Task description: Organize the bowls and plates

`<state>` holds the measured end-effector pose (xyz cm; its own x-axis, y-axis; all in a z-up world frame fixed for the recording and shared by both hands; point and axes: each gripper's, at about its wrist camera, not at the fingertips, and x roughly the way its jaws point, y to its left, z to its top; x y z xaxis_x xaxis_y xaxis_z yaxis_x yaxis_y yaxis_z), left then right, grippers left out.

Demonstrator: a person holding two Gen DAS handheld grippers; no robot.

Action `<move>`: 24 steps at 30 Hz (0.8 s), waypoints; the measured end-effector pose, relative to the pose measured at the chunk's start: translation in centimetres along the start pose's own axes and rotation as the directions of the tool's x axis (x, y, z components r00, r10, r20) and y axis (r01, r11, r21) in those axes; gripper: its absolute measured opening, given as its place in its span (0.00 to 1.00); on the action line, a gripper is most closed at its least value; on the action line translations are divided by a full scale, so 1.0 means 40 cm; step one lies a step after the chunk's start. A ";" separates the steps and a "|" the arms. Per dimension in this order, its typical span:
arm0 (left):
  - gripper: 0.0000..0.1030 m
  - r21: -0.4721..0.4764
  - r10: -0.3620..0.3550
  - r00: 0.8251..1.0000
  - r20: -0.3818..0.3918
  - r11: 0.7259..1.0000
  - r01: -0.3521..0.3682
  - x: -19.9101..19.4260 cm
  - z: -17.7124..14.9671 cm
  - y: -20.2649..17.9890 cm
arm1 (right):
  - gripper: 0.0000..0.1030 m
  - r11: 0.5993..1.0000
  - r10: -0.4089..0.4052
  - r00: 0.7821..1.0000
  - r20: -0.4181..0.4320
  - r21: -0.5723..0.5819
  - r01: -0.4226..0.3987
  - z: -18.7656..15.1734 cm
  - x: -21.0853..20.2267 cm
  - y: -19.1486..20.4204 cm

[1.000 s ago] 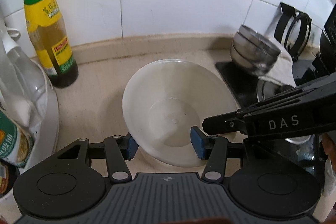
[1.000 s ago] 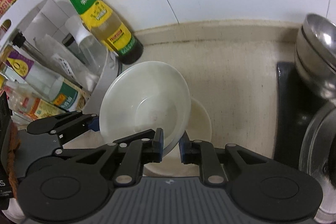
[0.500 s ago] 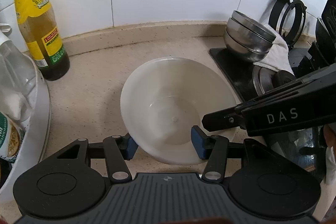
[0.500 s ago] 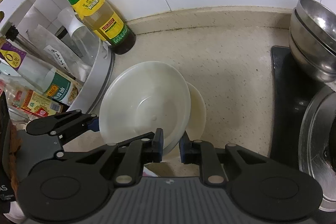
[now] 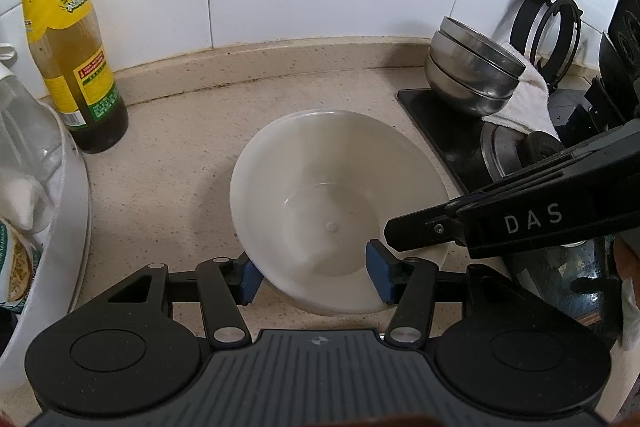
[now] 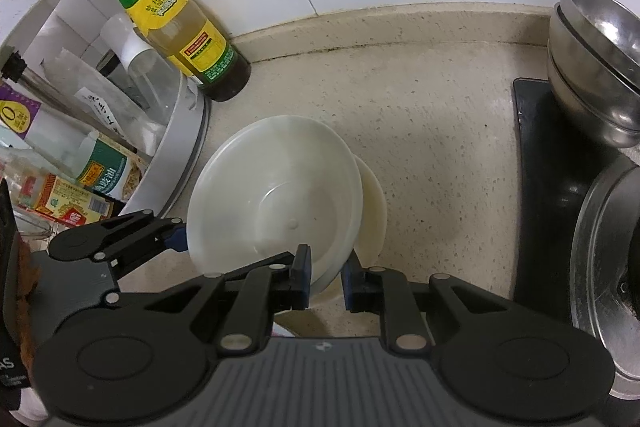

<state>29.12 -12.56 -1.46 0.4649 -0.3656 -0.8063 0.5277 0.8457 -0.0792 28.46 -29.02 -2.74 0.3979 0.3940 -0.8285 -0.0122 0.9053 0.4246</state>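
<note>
While two white bowls (image 6: 276,195) sit nested mid-counter, the right gripper (image 6: 326,273) pinches their rim at 6 o'clock; the left gripper (image 5: 314,277) gapes wide around them. "DAS" marks one tong; two steel bowls (image 5: 472,79) stack at 2 o'clock.

Left wrist camera looking down and forward over its own left gripper (image 5: 314,273), close above beige counter (image 5: 172,179), facing tiled wall at 12 o'clock. Right wrist camera sitting higher, looking steeply down past right gripper (image 6: 325,277), same wall at 12. Both views sharing white bowl (image 5: 336,203) (image 6: 276,195), oil bottle (image 5: 68,39) (image 6: 172,23) at 10 o'clock, steel bowls (image 5: 474,75) (image 6: 596,67) at 2.
</note>
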 end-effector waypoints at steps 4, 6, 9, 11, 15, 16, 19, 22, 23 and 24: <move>0.80 0.031 0.051 0.999 0.020 0.998 -0.051 -0.007 -0.008 -0.001 | 0.29 0.999 -0.038 0.999 0.009 -0.010 0.038 0.000 -0.003 0.001; 0.80 0.024 0.051 0.998 0.023 0.998 -0.051 -0.013 -0.011 0.010 | 0.30 0.999 -0.046 0.999 0.014 -0.005 0.046 0.001 -0.010 -0.009; 0.81 0.006 0.051 0.998 0.027 0.999 -0.051 -0.023 -0.012 0.032 | 0.31 0.999 -0.042 0.999 0.023 0.017 0.042 0.003 -0.023 -0.025; 0.81 -0.003 0.056 0.998 0.033 0.998 -0.056 -0.030 -0.012 0.044 | 0.32 0.999 -0.045 0.999 0.030 0.028 0.044 0.006 -0.031 -0.031; 0.81 -0.029 0.051 0.998 0.047 0.998 -0.050 -0.041 -0.008 0.069 | 0.37 0.998 -0.043 0.998 0.036 0.045 0.041 0.013 -0.032 -0.039; 0.81 -0.034 0.049 0.998 0.050 0.998 -0.047 -0.044 -0.008 0.074 | 0.37 0.998 -0.038 0.999 0.038 0.044 0.036 0.014 -0.031 -0.037; 0.82 -0.036 0.039 0.997 0.060 0.999 -0.036 -0.051 -0.009 0.094 | 0.38 0.998 -0.038 0.998 0.042 0.045 0.036 0.015 -0.022 -0.034; 0.82 -0.026 0.046 0.997 0.060 0.999 -0.045 -0.050 -0.011 0.111 | 0.39 0.998 -0.039 0.999 0.034 0.056 0.037 0.019 -0.003 -0.038; 0.82 -0.025 0.047 0.997 0.057 0.999 -0.045 -0.048 -0.013 0.115 | 0.39 0.997 -0.041 0.999 0.031 0.063 0.039 0.020 0.006 -0.043; 0.82 -0.027 0.044 0.998 0.053 0.999 -0.043 -0.045 -0.015 0.119 | 0.39 0.997 -0.043 0.999 0.030 0.071 0.041 0.021 0.012 -0.047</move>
<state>30.37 -7.62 -0.75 0.5249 -0.3479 -0.7768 0.4877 0.8709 -0.0605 29.43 -30.65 -3.64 0.4256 0.3494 -0.8348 0.0690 0.9073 0.4149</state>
